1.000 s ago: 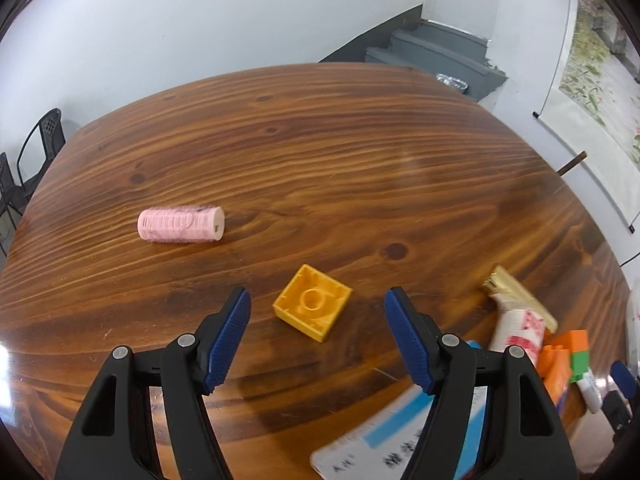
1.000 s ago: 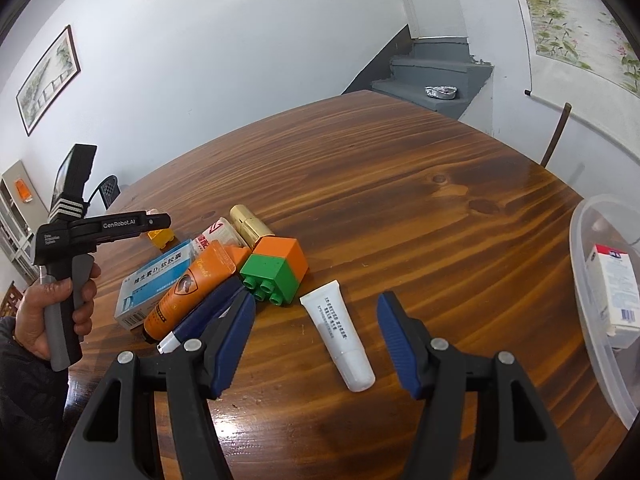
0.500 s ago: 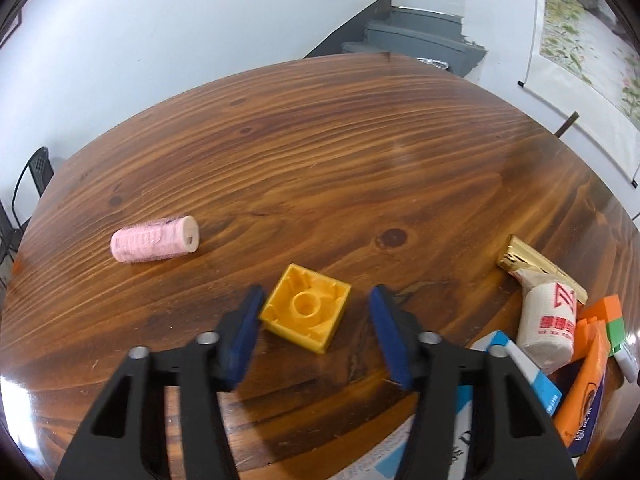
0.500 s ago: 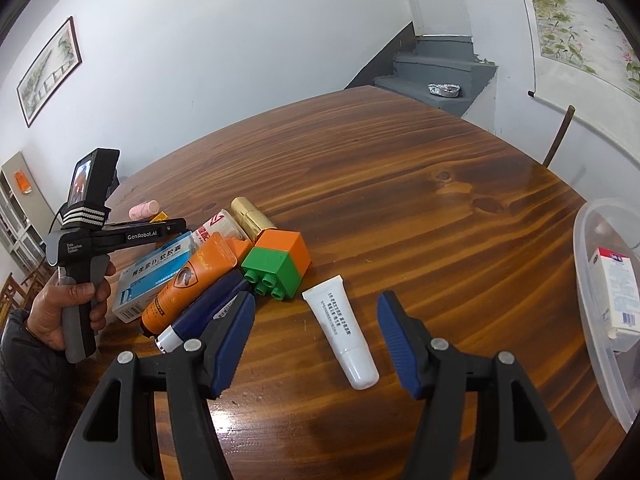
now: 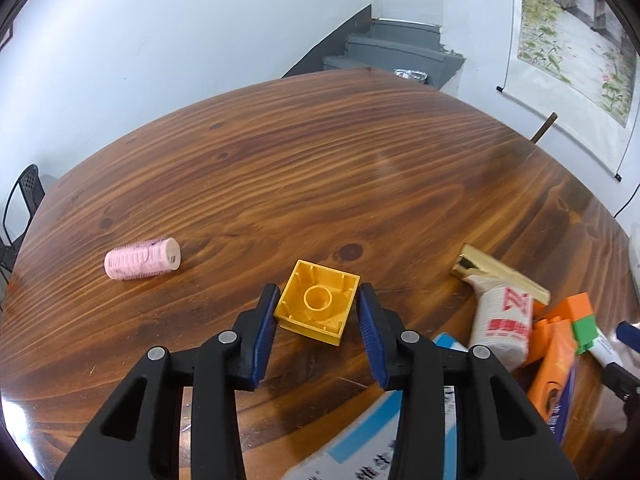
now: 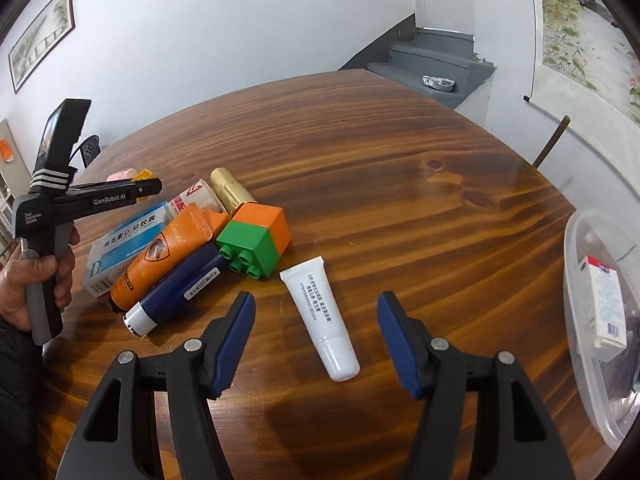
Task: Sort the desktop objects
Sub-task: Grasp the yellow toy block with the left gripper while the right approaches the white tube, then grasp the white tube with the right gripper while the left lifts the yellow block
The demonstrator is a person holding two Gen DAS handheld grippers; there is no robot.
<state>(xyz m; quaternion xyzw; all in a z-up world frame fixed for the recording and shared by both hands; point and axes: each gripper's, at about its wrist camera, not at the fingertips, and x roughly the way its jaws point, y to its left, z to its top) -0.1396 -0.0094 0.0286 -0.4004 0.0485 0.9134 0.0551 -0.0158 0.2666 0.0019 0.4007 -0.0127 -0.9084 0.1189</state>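
Left hand-held gripper: pads close on either side of the yellow block, which lies hollow side up on the bench. Contact not clear, so I cannot tell if it is clamped yet. Risk: the block sits skewed to the pads, so they would bite at corners and it could twist or pop out on closing. Just to that hand-held gripper's right, the blue-white box and white tube with red print crowd the sweep path. To its left and a bit ahead, the pink roller lies apart and could roll if bumped.

Right hand-held gripper: fingers spread wide, holding nothing, with the white tube lying between them. Left and ahead of it, green-orange block, navy tube and orange tube are packed touching; nudging 1 shifts the others. Far right, the clear bin sits near the bench edge with a box inside. Beyond both, open wood, plenty of room.
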